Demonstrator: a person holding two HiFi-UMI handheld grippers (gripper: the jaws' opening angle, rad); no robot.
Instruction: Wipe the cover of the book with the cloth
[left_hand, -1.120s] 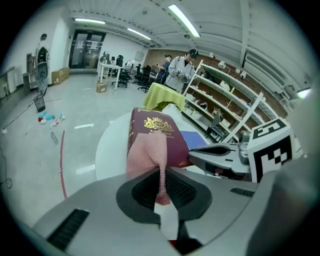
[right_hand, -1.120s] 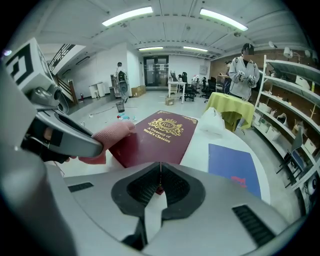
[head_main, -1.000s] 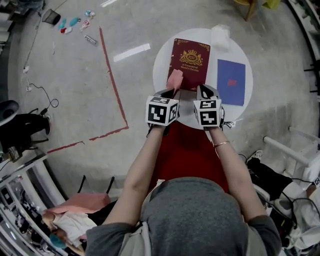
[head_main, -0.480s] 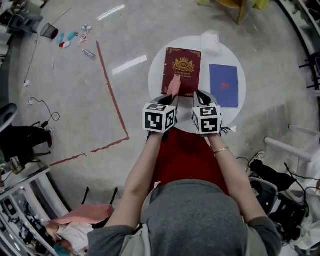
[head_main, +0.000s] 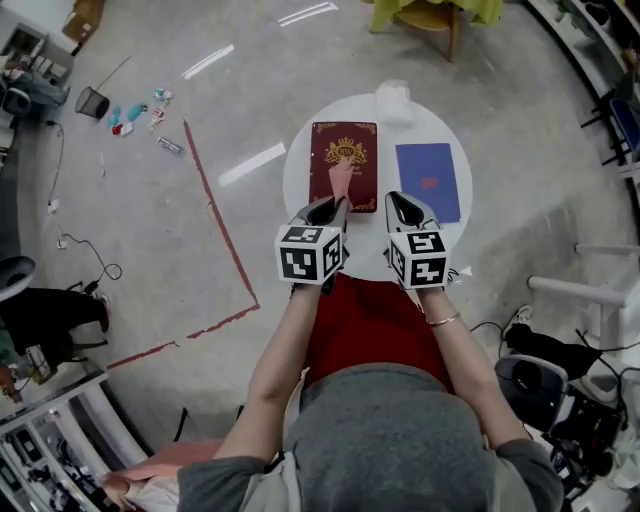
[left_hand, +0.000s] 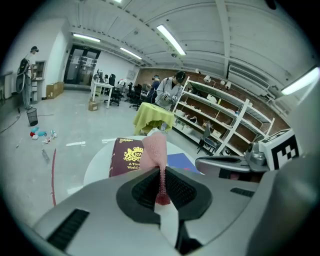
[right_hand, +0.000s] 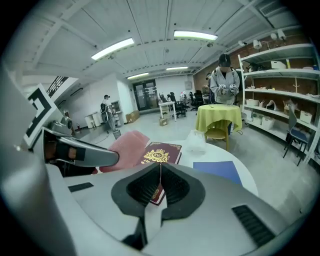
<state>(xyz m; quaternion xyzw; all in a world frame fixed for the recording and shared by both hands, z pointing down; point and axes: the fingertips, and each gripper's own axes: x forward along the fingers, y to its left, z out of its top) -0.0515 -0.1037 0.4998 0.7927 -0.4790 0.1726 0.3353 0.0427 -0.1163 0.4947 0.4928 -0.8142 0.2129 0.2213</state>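
Observation:
A dark red book (head_main: 343, 165) with a gold crest lies closed on the round white table (head_main: 380, 250); it also shows in the left gripper view (left_hand: 127, 156) and the right gripper view (right_hand: 161, 152). My left gripper (head_main: 329, 210) is shut on a pink cloth (head_main: 341, 181) that sticks up from its jaws (left_hand: 154, 152) and hangs over the book's near half. My right gripper (head_main: 401, 208) is shut with nothing in it, over the table just right of the book's near corner.
A blue book (head_main: 429, 181) lies right of the red one, and a crumpled white bag (head_main: 393, 99) sits at the table's far edge. Red tape (head_main: 215, 200) marks the floor at left. A yellow-covered table (right_hand: 218, 116) and a standing person (right_hand: 225, 85) are beyond.
The view has shifted, so the table sits lower and more central. Both grippers stay near the book's near edge, the cloth still over the cover.

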